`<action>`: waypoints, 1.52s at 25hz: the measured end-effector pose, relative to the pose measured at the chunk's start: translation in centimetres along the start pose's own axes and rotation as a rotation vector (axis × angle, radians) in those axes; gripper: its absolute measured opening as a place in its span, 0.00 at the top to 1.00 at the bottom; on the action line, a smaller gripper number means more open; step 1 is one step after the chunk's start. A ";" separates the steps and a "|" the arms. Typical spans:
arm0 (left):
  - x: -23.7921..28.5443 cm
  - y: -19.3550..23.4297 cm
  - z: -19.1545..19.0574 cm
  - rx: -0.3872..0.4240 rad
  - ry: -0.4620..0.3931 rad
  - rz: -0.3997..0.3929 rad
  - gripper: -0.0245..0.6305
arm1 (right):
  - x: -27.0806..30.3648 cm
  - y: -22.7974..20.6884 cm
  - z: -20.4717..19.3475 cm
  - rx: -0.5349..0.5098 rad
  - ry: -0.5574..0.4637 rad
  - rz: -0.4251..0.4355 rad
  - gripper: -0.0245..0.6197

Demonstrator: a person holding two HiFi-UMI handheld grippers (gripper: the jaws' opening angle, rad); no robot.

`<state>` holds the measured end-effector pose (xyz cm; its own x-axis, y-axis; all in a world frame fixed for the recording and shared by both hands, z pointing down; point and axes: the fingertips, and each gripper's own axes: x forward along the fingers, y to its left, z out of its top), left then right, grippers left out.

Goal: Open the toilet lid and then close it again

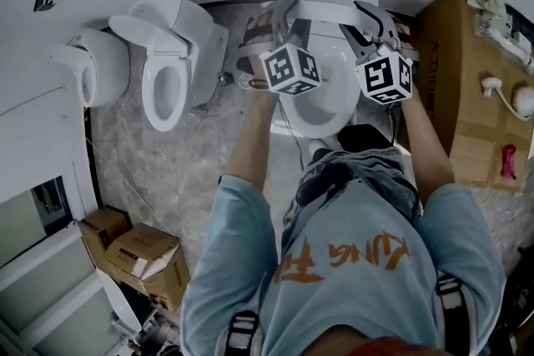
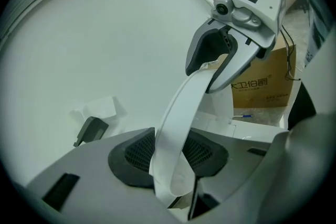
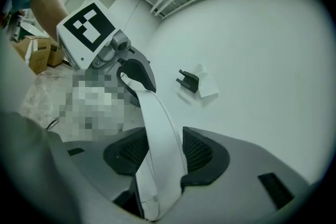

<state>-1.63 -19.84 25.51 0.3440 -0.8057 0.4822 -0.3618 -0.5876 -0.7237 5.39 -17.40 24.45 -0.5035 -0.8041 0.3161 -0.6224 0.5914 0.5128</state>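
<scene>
- White plastic band: the toilet lid (image 2: 181, 107), seen edge-on, with its rim arching from one gripper to the other. It is lifted clear of the bowl (image 1: 321, 100), whose opening shows in the head view.
- Left gripper (image 2: 170, 160): the lid's rim passes between its two dark ribbed pads, and the jaws are clamped on it.
- Right gripper (image 3: 160, 157): its jaws are likewise closed on the same rim, further along. In each gripper view the other gripper appears at the far end of the band.
- Head view: the person, in a light-blue shirt (image 1: 350, 263), stands over the toilet with both forearms stretched forward to the lid.
- A second toilet (image 1: 171, 62) stands to the left, well apart. Another white fixture (image 1: 92, 67) is beside it — both against the pale wall.
- A large cardboard box (image 1: 463, 87) stands just right of the toilet.
- Two smaller cartons (image 1: 138, 254) lie on the marbled floor (image 1: 175, 162) at lower left.
</scene>
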 end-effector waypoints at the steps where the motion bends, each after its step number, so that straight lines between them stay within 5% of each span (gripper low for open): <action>1: 0.7 0.7 0.2 -0.001 0.004 0.004 0.72 | 0.6 -0.8 0.0 0.001 -0.001 -0.009 0.63; 22: 14.8 9.4 3.7 -0.038 0.058 -0.009 0.74 | 10.6 -15.0 -2.8 0.076 -0.077 -0.111 0.73; 38: 21.0 12.3 3.8 -0.050 0.069 -0.072 0.73 | 15.7 -19.4 -4.5 0.136 -0.046 -0.098 0.72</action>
<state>4.40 -43.75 24.87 0.3105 -0.7633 0.5665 -0.3818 -0.6460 -0.6610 12.27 -41.72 23.05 -0.4614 -0.8563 0.2320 -0.7436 0.5159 0.4254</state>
